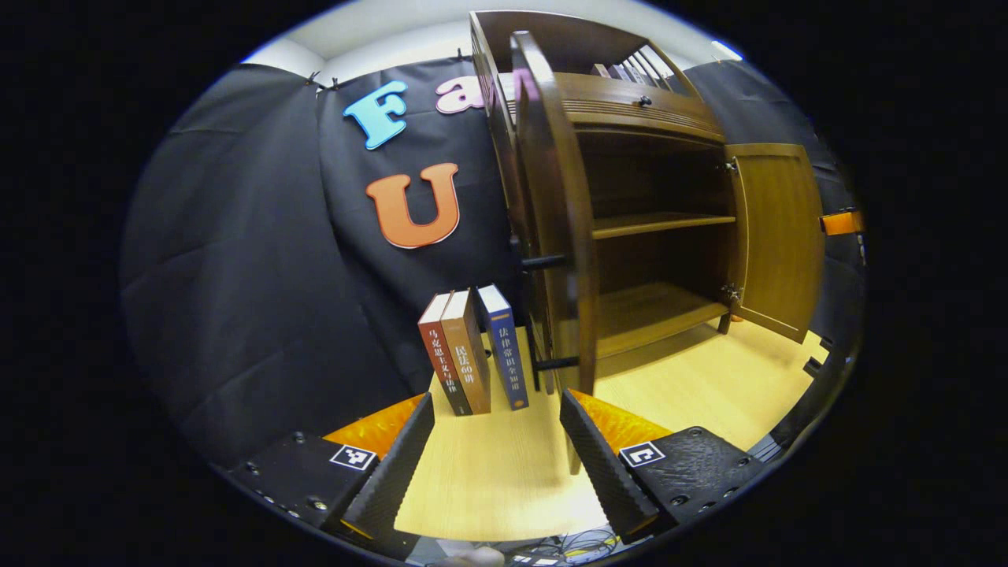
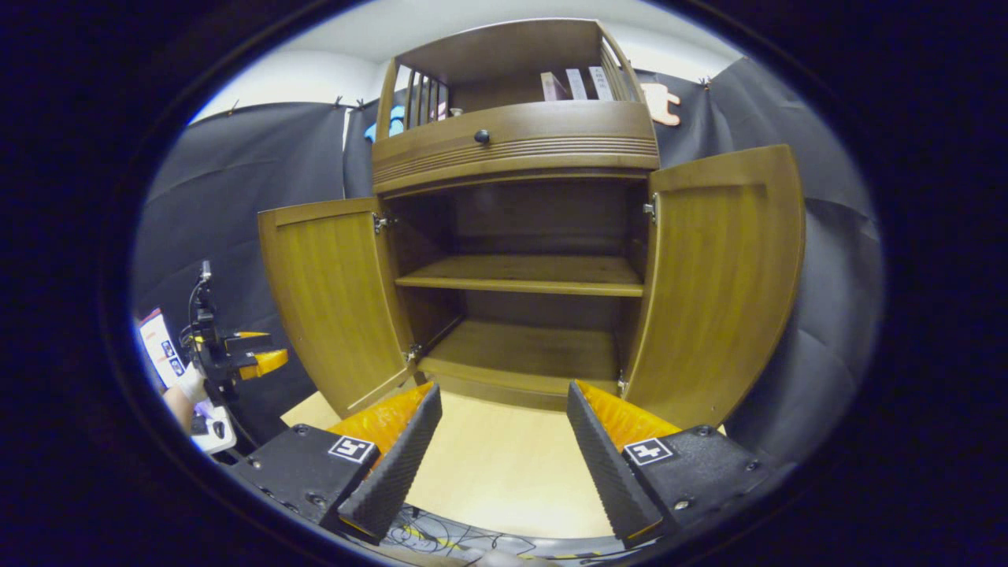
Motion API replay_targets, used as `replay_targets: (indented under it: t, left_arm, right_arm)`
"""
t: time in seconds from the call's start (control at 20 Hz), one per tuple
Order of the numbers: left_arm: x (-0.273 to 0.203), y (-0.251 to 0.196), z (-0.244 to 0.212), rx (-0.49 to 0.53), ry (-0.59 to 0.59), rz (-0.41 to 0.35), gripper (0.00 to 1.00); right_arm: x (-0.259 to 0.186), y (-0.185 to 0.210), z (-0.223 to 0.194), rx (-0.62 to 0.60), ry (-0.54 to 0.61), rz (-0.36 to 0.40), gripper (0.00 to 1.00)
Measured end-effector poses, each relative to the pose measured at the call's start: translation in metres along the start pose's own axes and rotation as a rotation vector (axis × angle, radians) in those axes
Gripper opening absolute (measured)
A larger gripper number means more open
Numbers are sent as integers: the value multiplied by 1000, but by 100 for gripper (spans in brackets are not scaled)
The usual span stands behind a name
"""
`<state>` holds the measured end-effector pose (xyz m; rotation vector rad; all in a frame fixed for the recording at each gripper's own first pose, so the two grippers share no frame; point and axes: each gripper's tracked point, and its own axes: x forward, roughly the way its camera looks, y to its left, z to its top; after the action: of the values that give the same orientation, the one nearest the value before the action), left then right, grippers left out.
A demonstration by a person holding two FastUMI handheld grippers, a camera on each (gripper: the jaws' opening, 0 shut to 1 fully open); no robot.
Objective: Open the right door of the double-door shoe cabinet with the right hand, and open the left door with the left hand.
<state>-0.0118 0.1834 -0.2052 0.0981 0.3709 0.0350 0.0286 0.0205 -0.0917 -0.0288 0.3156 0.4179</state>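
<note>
The wooden shoe cabinet [image 2: 516, 142] stands on a pale table with both doors swung wide. In the right gripper view the left door [image 2: 335, 295] and right door [image 2: 720, 283] flank two bare shelves [image 2: 524, 276]. My right gripper [image 2: 500, 449] is open in front of the cabinet, holding nothing. The left gripper [image 2: 236, 354], held by a hand, shows at the far left of that view. In the left gripper view the left door [image 1: 559, 220] is edge-on just ahead, its dark bar handle [image 1: 543, 311] facing me. My left gripper [image 1: 496, 457] is open and holds nothing.
Three books [image 1: 472, 350] stand upright on the table [image 1: 488, 472] left of the cabinet, against the black cloth. A drawer with a small knob [image 2: 481, 136] sits above the doors. More books [image 2: 575, 83] rest on the cabinet's top shelf. Cables lie at the table's front edge.
</note>
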Motion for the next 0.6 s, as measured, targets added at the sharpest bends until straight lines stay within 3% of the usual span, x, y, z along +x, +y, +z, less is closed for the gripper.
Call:
replay_targets:
  t: [0.05, 0.3, 0.6]
  left_arm:
    - [-10, -13, -3, -21, 11, 15, 100]
    - [-50, -90, 7, -56, 12, 125, 97]
    - [-52, -204, 68, -20, -52, 139, 100]
  right_arm:
    - [-4, -6, -1, -4, 3, 10, 100]
    - [-18, -36, -2, -47, -3, 41, 100]
    - [-21, -59, -7, -27, -14, 53, 96]
